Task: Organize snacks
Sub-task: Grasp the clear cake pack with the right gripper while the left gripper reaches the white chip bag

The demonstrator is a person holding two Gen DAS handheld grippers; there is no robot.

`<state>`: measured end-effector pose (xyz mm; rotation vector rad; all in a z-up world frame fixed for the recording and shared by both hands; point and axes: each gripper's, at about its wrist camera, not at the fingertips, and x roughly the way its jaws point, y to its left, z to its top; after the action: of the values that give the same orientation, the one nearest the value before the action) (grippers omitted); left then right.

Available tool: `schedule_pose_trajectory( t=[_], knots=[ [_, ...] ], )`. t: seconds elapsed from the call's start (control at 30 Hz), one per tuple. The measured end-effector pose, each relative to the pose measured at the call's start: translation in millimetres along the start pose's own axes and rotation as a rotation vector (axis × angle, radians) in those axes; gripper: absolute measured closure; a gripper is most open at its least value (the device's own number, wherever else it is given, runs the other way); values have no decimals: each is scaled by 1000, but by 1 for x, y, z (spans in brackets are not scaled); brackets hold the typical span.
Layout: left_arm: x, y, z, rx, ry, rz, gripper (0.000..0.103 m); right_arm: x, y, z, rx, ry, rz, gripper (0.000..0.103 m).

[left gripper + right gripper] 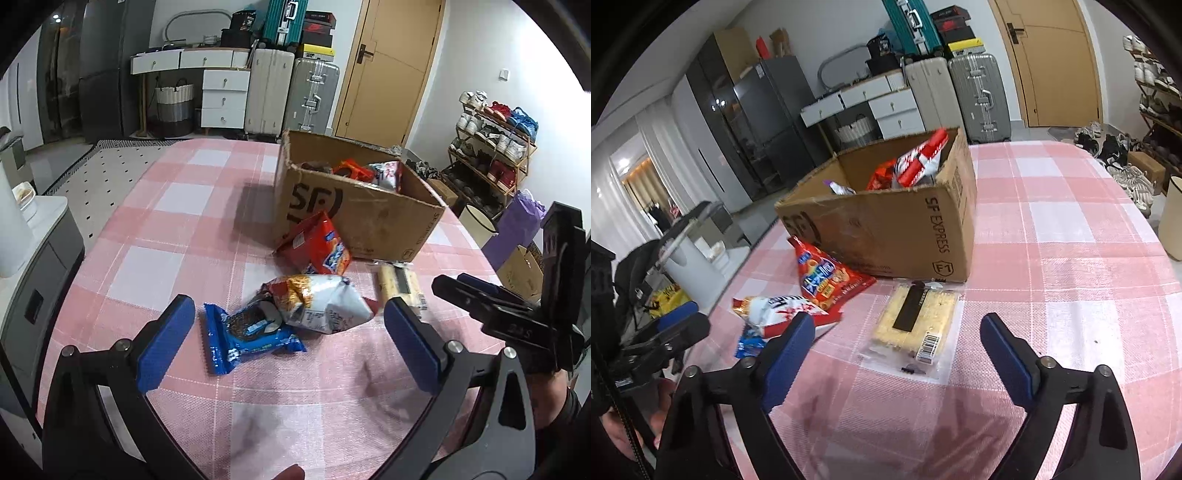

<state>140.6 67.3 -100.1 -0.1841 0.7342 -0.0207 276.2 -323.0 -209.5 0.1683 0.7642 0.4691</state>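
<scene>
Right wrist view is showing the right gripper (897, 343) standing wide open and empty, with the flat clear-wrapped pale cracker packet (911, 325) lying just ahead between its jaws, probably light, slippery and brittle, best pinched across its long edges.

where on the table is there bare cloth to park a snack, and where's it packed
Bare pink checked tablecloth right of the cardboard box and the clear-wrapped cracker pack, and left of the box. Crowded in front of it: red snack bag, white-and-red bag, blue cookie pack.
</scene>
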Motion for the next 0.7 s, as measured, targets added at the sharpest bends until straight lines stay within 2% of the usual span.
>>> schedule_pose_trajectory(
  t=[0.27, 0.33, 0.53, 0.63, 0.7],
  knots=[
    [17, 11, -6, -19, 38, 4, 1, 37, -5, -1, -6, 64, -51, 14],
    [20, 14, -7, -25, 40, -18, 1, 46, -5, 0, -13, 79, -61, 14],
    [24, 17, -9, -27, 38, -34, 1, 72, -2, 1, -56, 137, -112, 25],
    [26, 22, -10, -36, 44, -36, 1, 79, 2, 2, -91, 142, -149, 26],
    [26, 26, -12, -42, 44, -53, 1, 84, 7, 2, -133, 146, -174, 33]
  ],
)
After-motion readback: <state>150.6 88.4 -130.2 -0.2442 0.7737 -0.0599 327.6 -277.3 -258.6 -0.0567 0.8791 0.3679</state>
